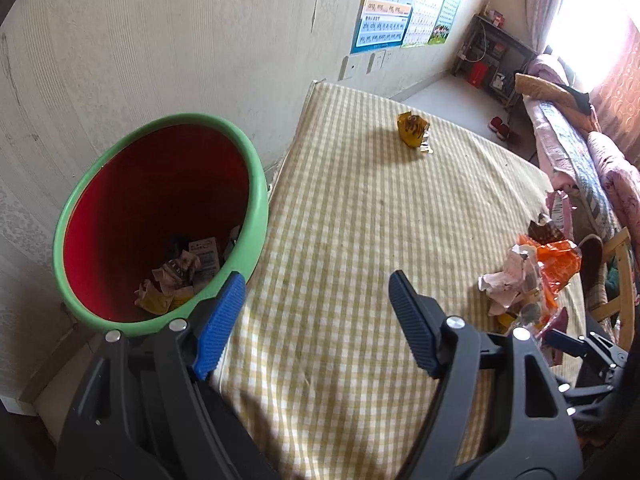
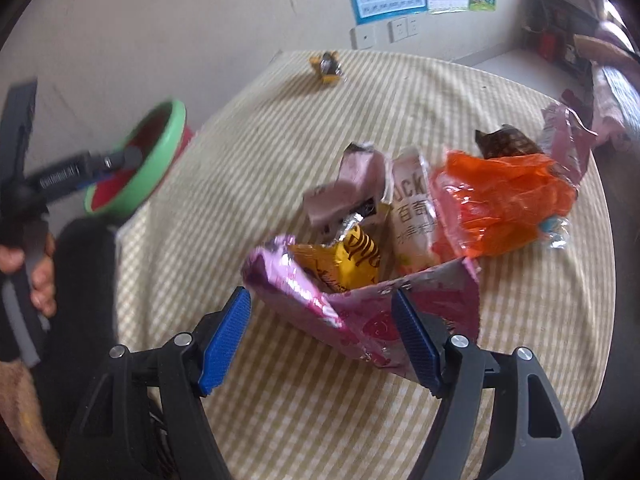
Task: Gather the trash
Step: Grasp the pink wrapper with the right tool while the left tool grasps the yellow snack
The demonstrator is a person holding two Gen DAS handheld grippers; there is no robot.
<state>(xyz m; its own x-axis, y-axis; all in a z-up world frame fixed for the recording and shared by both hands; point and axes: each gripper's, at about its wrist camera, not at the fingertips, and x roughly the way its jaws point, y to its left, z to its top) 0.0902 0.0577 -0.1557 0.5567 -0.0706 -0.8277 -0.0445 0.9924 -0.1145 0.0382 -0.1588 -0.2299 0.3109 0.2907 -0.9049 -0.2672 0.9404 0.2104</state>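
Right now the right gripper (image 2: 322,334) stands released, its blue ribbed pads either side of a crumpled pink foil snack bag (image 2: 360,316) lying on the yellow-and-white checked tablecloth (image 2: 280,400); the right pad looks close to the foil, contact unclear. Bag likely light, thin, crinkly and slippery; best pinched on the folded front ridge. Just behind: yellow wrapper (image 2: 352,258), white paper packet (image 2: 412,216), soft orange plastic film (image 2: 504,204), brown wrapper (image 2: 506,142), all in one heap. Left gripper (image 1: 316,316) also released, empty, beside the red bucket with green rim (image 1: 256,184), which holds some wrappers. Far off, a lone yellow wrapper (image 1: 412,126).
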